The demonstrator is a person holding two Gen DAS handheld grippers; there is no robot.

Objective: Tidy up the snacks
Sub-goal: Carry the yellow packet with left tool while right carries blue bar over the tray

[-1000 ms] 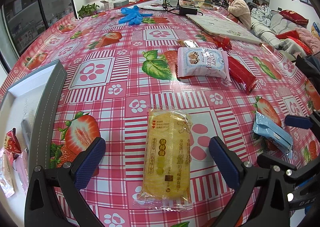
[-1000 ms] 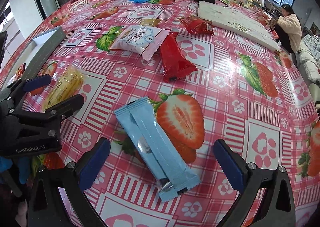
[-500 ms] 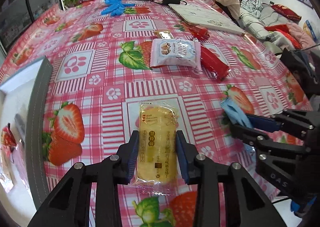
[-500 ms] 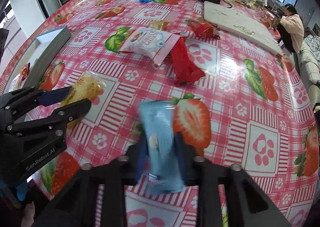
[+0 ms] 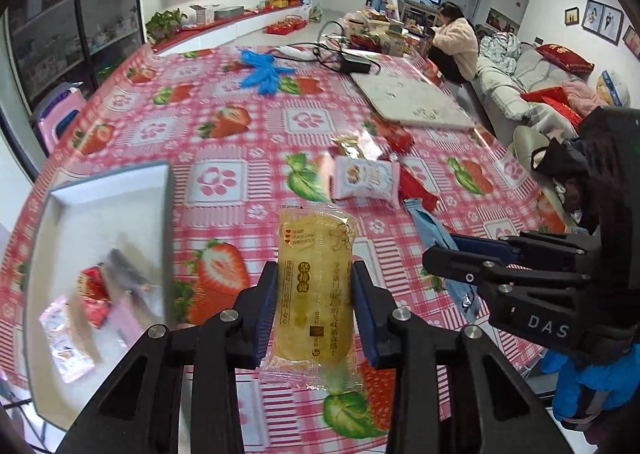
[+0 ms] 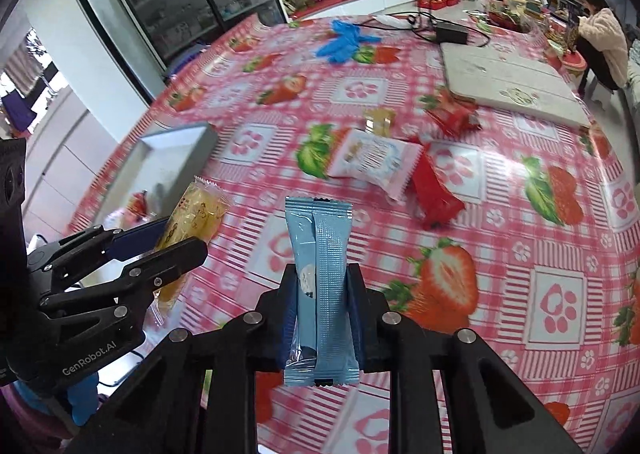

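My left gripper (image 5: 314,306) is shut on a yellow cake packet (image 5: 316,274) and holds it above the strawberry tablecloth. My right gripper (image 6: 324,310) is shut on a light blue snack bar (image 6: 320,278), also lifted off the table. The right gripper shows in the left wrist view (image 5: 472,254) with the blue bar (image 5: 434,234); the left gripper shows in the right wrist view (image 6: 160,242) with the yellow packet (image 6: 192,222). A grey-rimmed white tray (image 5: 100,214) at the left holds several small snacks (image 5: 94,294); it also shows in the right wrist view (image 6: 176,150).
On the table lie a white cookie packet (image 5: 366,178), a red packet (image 5: 416,186), a small gold packet (image 6: 378,120) and another red packet (image 6: 454,114). Farther back are blue gloves (image 5: 264,70), a white board (image 5: 408,102) and a power adapter (image 5: 354,64).
Both grippers went from open around their snacks to shut on them, and both have lifted their packets up off the table.
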